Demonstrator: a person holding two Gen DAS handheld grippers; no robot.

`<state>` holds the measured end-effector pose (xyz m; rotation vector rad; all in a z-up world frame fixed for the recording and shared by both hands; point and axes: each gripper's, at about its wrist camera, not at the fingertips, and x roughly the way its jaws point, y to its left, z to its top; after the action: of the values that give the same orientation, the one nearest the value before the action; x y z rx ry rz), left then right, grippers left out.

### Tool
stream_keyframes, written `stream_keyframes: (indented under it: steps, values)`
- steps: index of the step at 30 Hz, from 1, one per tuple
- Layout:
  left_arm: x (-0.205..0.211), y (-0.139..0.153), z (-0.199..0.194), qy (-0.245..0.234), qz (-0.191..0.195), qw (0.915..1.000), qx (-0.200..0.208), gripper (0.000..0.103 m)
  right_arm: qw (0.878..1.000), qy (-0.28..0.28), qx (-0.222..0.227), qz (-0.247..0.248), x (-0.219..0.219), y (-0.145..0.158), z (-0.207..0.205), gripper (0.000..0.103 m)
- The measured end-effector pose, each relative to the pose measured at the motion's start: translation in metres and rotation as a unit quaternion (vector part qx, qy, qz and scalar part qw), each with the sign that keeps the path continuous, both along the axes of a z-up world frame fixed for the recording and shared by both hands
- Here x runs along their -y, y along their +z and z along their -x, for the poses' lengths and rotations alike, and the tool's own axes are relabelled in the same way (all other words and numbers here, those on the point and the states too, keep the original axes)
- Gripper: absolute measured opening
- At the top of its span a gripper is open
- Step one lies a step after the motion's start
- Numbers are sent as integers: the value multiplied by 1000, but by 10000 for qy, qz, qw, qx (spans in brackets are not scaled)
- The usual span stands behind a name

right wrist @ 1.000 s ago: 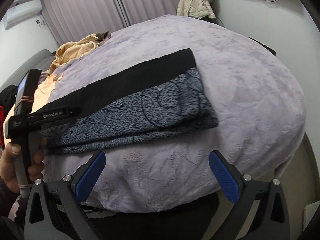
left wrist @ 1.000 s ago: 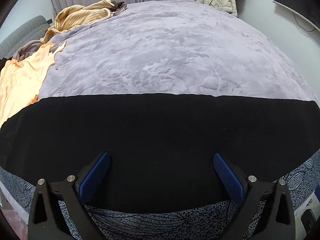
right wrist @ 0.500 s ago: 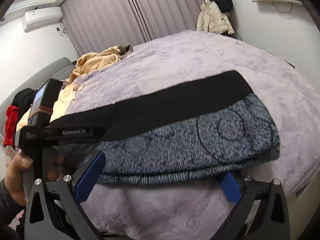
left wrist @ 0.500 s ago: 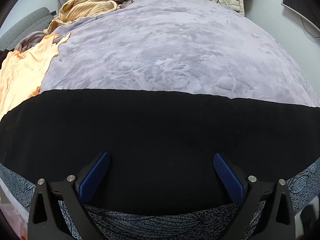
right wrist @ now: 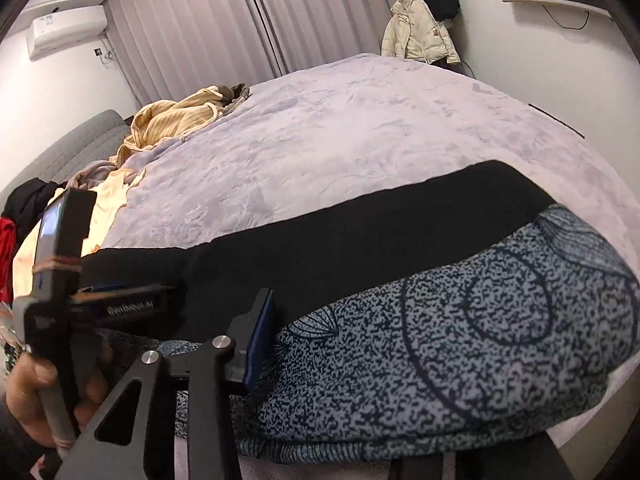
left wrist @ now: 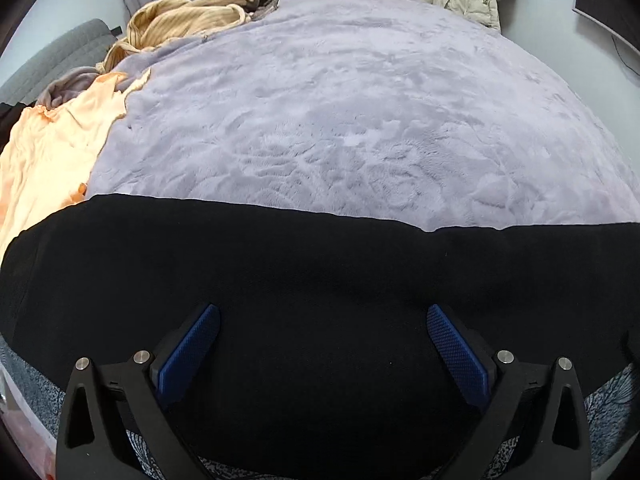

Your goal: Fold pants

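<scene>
The pants [right wrist: 460, 320] lie folded lengthwise across the near edge of the bed: a grey-blue speckled print with a black band [left wrist: 320, 280] along the far side. My left gripper [left wrist: 320, 344] is open, its blue pads [left wrist: 188, 352] over the black band. It also shows in the right wrist view [right wrist: 120, 300], at the pants' left end. My right gripper has its left finger [right wrist: 256, 344] over the pants; the right finger is hidden under the printed fabric, so the jaws straddle the folded edge.
The bed is covered by a lilac plush blanket [left wrist: 340, 120]. A peach garment [left wrist: 52, 160] and a tan striped garment [left wrist: 188, 20] lie at the left and far left. A cream jacket [right wrist: 416, 36] hangs by the curtains.
My right gripper moved forward and closer, so the pants' near edge now lies between its fingers and hides the right one. My left gripper edged further over the black band.
</scene>
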<state>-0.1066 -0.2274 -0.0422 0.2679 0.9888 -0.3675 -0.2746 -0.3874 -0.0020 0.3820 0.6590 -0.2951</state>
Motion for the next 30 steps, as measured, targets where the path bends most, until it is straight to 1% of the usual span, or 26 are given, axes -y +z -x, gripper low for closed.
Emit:
stream_keyframes:
  steps: [1, 3, 5, 6, 7, 8, 9, 11, 13, 14, 15, 16, 17, 18, 20, 22, 23, 25, 26, 28, 30]
  values:
    - [-5, 1, 4, -10, 92, 10000, -14, 103, 10000, 8, 31, 43, -4, 5, 4, 40]
    - [-18, 9, 14, -87, 171, 9998, -98, 103, 9996, 13, 20, 285, -14, 16, 6, 36]
    - [-29, 15, 30, -151, 236, 9996, -68, 103, 9983, 29, -159, 568, -20, 15, 4, 36]
    - [-31, 13, 37, -214, 218, 9995, 44, 103, 9979, 12, -294, 586, -19, 9, 2, 35]
    - [-27, 9, 41, -282, 195, 9992, 195, 103, 9980, -10, -405, 485, -16, 3, 0, 34]
    - [-26, 4, 39, -340, 180, 9988, 306, 103, 9985, -50, -484, 257, -10, -5, -3, 33]
    - [-23, -1, 37, -367, 176, 9986, 338, 103, 9988, -103, -460, 102, -8, -7, -3, 30]
    - [-20, -4, 33, -376, 168, 9985, 348, 103, 9990, -136, -400, 142, -13, 2, -4, 24]
    - [-19, 1, 28, -469, 153, 9986, 198, 103, 9993, -66, -207, 314, -24, 20, -6, 21]
    - [-23, 7, 24, -582, 269, 9979, 21, 103, 9991, -6, -99, 407, -33, 33, -7, 20]
    - [-33, 14, 19, -699, 499, 9961, -189, 103, 9983, 63, -5, 579, -44, 46, -8, 20]
    - [-48, 25, 12, -791, 903, 9919, -417, 103, 9969, 124, 81, 777, -54, 56, -9, 20]
    - [-66, 35, 3, -723, 1213, 9889, -461, 103, 9943, 221, 182, 1024, -69, 69, -11, 20]
    - [-84, 46, -5, -557, 1394, 9880, -351, 103, 9918, 329, 267, 1203, -82, 80, -13, 20]
    - [-123, 64, -26, -250, 1659, 9858, -83, 103, 9857, 630, 414, 1504, -115, 96, -23, 20]
    - [-155, 72, -49, -118, 1845, 9828, -38, 103, 9755, 930, 470, 1936, -153, 102, -38, 20]
    - [-169, 72, -60, -17, 1835, 9830, -68, 103, 9674, 1111, 470, 2226, -177, 102, -48, 20]
    - [-197, 65, -76, 258, 1783, 9835, -147, 103, 9515, 1414, 366, 2706, -219, 91, -72, 20]
    - [-212, 61, -82, 427, 1823, 9821, -187, 103, 9468, 1550, 293, 2807, -236, 82, -84, 20]
    - [-245, 50, -90, 747, 1958, 9771, -370, 103, 9420, 1743, 155, 2865, -260, 63, -104, 20]
    - [-268, 38, -95, 949, 1990, 9738, -563, 103, 9372, 1908, -171, 2914, -281, 38, -128, 20]
